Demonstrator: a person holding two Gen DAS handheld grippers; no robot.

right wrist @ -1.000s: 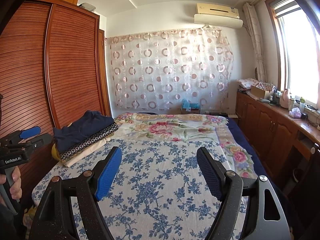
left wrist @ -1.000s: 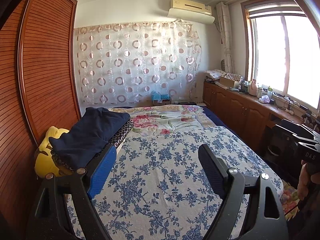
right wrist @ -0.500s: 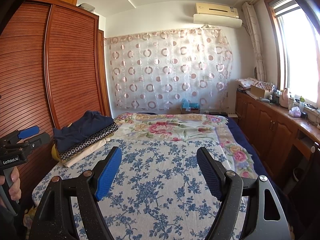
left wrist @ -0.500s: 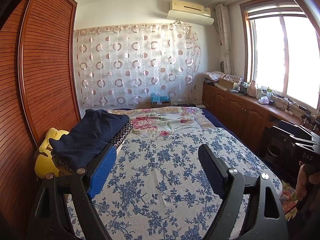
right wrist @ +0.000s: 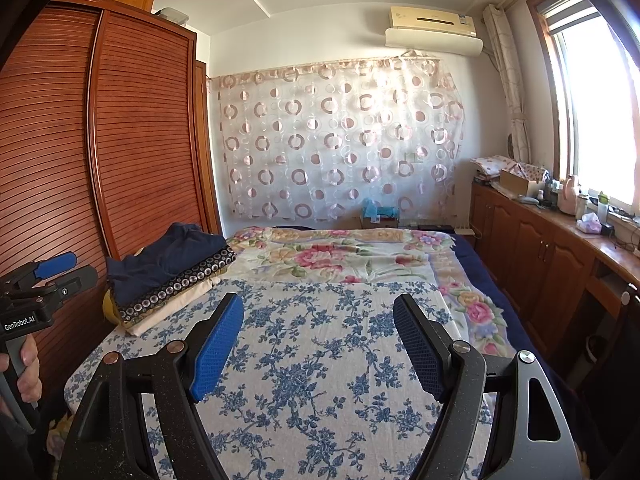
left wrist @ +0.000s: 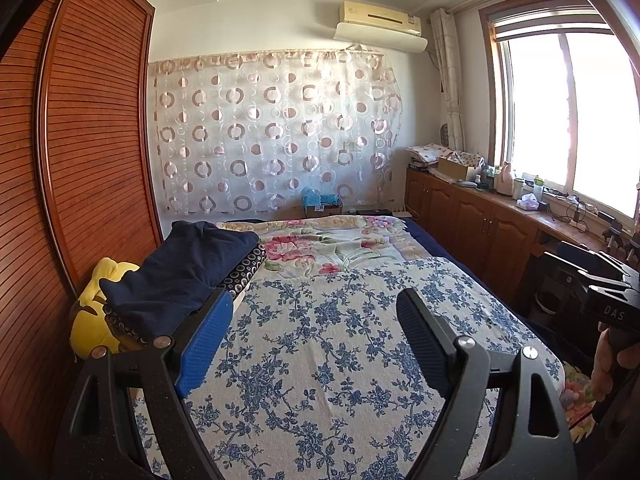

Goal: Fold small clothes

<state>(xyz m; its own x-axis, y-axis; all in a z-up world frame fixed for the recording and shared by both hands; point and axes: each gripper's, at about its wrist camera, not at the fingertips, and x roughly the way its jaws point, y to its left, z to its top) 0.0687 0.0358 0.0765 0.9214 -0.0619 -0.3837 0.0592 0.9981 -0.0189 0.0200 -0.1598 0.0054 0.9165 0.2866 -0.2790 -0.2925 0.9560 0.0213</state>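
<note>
The left gripper (left wrist: 314,328), black with blue ribbed pads, stood with its jaws wide and nothing between them, held over the white bedspread printed with blue flowers (left wrist: 320,360). The right gripper (right wrist: 318,332) was likewise spread wide and empty above the same cover. The stack of folded clothes (left wrist: 180,276), a navy garment on top of a black piece with ring dots and a cream layer, lay at about ten o'clock from the left gripper, near the slatted reddish wooden wardrobe (left wrist: 88,152). A yellow plush toy (left wrist: 94,320), partly hidden, seemed wedged beneath the stack. At twelve o'clock lay a quilt with pink roses (right wrist: 340,252), and beyond it hung a sheer curtain with circles (right wrist: 340,140).
</note>
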